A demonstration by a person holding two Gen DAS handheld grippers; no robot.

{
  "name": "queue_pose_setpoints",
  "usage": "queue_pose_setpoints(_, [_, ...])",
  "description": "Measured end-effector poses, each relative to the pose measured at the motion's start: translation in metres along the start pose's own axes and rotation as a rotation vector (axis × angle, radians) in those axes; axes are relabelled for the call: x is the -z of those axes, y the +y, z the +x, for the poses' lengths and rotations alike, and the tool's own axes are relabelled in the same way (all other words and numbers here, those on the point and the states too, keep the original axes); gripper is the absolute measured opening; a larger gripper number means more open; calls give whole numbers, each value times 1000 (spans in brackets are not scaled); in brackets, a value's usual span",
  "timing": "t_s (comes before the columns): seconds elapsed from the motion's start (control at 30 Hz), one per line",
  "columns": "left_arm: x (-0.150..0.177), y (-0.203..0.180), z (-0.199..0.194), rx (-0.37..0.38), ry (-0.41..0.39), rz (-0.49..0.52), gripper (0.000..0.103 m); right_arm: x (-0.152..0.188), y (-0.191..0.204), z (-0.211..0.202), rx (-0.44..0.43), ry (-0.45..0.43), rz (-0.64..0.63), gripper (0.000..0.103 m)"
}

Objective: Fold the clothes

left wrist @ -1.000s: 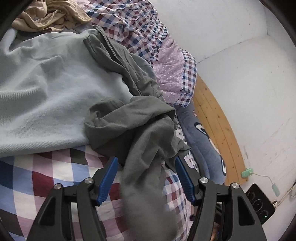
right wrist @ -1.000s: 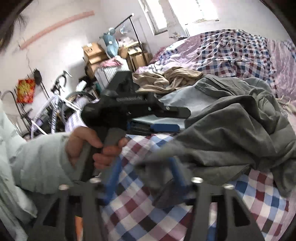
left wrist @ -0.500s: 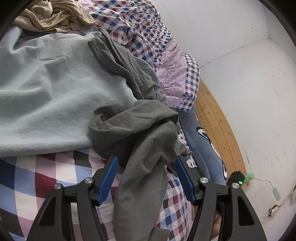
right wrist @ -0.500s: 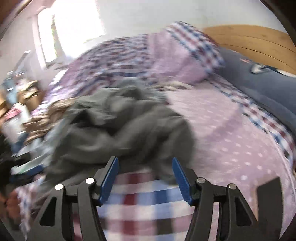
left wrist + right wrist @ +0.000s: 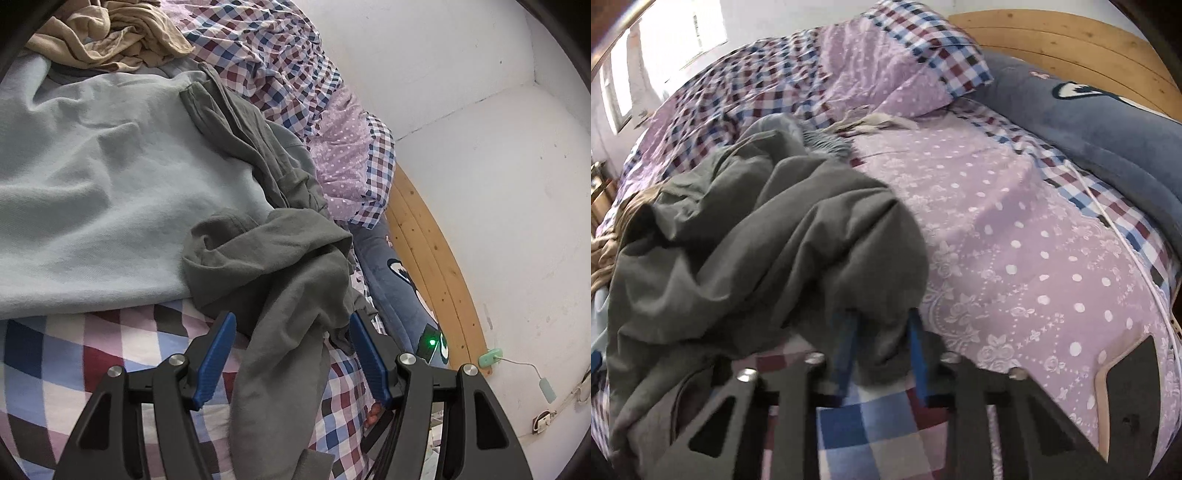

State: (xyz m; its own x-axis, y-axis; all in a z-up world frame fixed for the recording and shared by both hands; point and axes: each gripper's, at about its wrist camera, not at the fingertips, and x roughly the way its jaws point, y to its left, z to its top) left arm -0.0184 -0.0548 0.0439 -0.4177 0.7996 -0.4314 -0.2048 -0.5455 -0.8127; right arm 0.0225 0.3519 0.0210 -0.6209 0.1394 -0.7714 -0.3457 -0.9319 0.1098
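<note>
A crumpled grey garment lies on the checked bed cover, partly over a light blue sweatshirt. One long grey part runs down between the blue pads of my left gripper, which is open and clear of the cloth on both sides. In the right wrist view the same grey garment is heaped at the left. My right gripper is blurred at its near edge, and its jaws are closing with a grey fold filling the gap between the pads.
A beige garment is bunched at the far end of the sweatshirt. A blue plush pillow lies along the wooden headboard. The lilac dotted quilt spreads to the right, with a white cable across it.
My right gripper swung from facing the room to facing the headboard, came down to the grey garment's edge, and its jaws narrowed around a fold. The left gripper hardly moved.
</note>
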Motion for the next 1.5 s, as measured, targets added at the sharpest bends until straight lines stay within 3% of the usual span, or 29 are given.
queue_pose_setpoints(0.07, [-1, 2, -3, 0, -4, -7, 67, -3, -3, -8, 20, -36, 27, 7])
queue_pose_setpoints(0.33, [-5, 5, -18, 14, -31, -8, 67, -21, 43, -93, -57, -344, -23, 3])
queue_pose_setpoints(0.47, [-9, 7, -28, 58, -59, -21, 67, -21, 99, -140, -183, -489, -147, 1])
queue_pose_setpoints(0.53, [-12, 9, -37, 117, -87, -39, 67, -10, 143, -163, -286, -549, -281, 1])
queue_pose_setpoints(0.63, [-17, 15, -51, 188, -137, -68, 67, 18, 202, -173, -409, -550, -491, 1])
queue_pose_setpoints(0.73, [-22, 17, -56, 187, -158, -75, 67, 42, 232, -159, -399, -523, -600, 1])
queue_pose_setpoints(0.83, [-23, 16, -53, 161, -149, -56, 68, 34, 215, -133, -358, -451, -511, 2])
queue_pose_setpoints(0.87, [-23, 14, -52, 155, -144, -45, 68, 27, 199, -123, -309, -436, -449, 5])
queue_pose_setpoints(0.93, [-21, 10, -49, 138, -136, -18, 68, 17, 171, -111, -226, -419, -370, 21])
queue_pose_setpoints(1.0, [-19, 6, -46, 124, -128, 2, 68, 9, 140, -99, -143, -397, -293, 55])
queue_pose_setpoints(1.03, [-18, 4, -45, 120, -124, 8, 68, 3, 123, -92, -115, -381, -255, 59])
queue_pose_setpoints(1.13, [-17, 2, -39, 122, -115, 8, 68, -8, 64, -72, -12, -308, -121, 61])
queue_pose_setpoints(1.27, [-15, -1, -31, 128, -108, 3, 68, -8, 2, -54, 13, -189, 43, 63])
queue_pose_setpoints(1.37, [-12, -5, -24, 130, -97, 8, 68, -4, -36, -41, -73, -113, 164, 63])
queue_pose_setpoints(1.5, [-9, -9, -15, 126, -84, 21, 68, -6, -44, -25, -76, -72, 169, 63])
